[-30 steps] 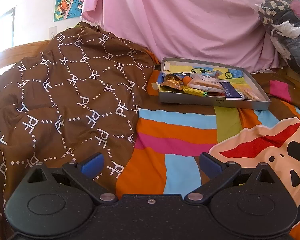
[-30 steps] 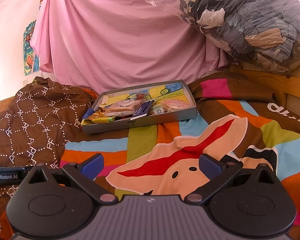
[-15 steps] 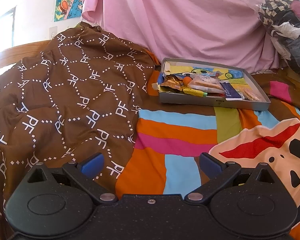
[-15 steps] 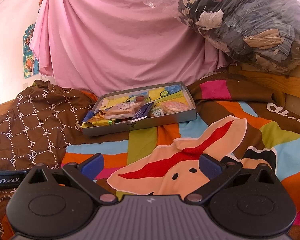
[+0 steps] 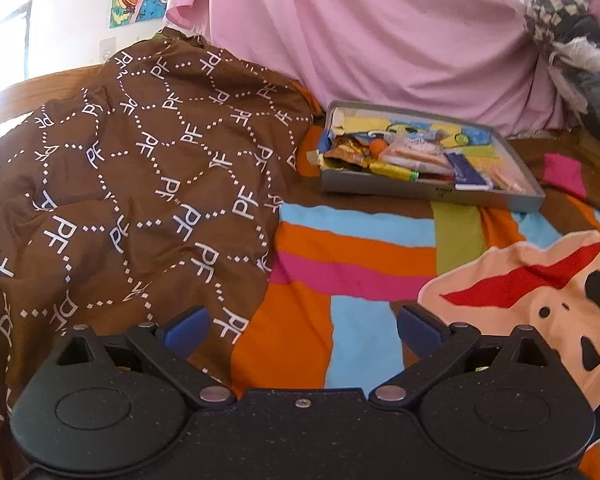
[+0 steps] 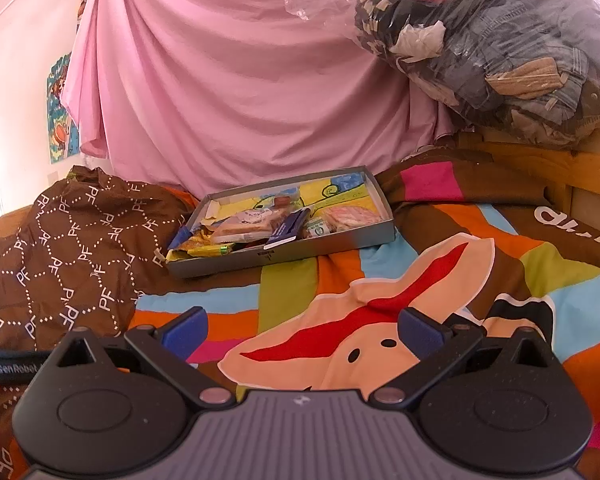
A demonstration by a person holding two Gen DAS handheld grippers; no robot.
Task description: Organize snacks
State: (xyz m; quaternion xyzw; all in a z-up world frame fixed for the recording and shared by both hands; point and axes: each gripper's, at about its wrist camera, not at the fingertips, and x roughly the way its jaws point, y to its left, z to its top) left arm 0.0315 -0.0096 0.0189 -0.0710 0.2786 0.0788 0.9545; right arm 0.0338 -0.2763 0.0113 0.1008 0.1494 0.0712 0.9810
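While wide-jawed, both grippers (image 5: 300,330) (image 6: 302,332) low.

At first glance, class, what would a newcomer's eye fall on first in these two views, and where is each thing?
The shallow grey tray of snack packets sits mid-bed on the bright striped bedspread, in front of a hanging pink sheet. A brown patterned blanket is heaped to its left, and a clear bag of clothes looms upper right.

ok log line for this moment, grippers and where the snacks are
left gripper: open, empty | right gripper: open, empty | snacks: piled in grey tray on bedspread | contact: none
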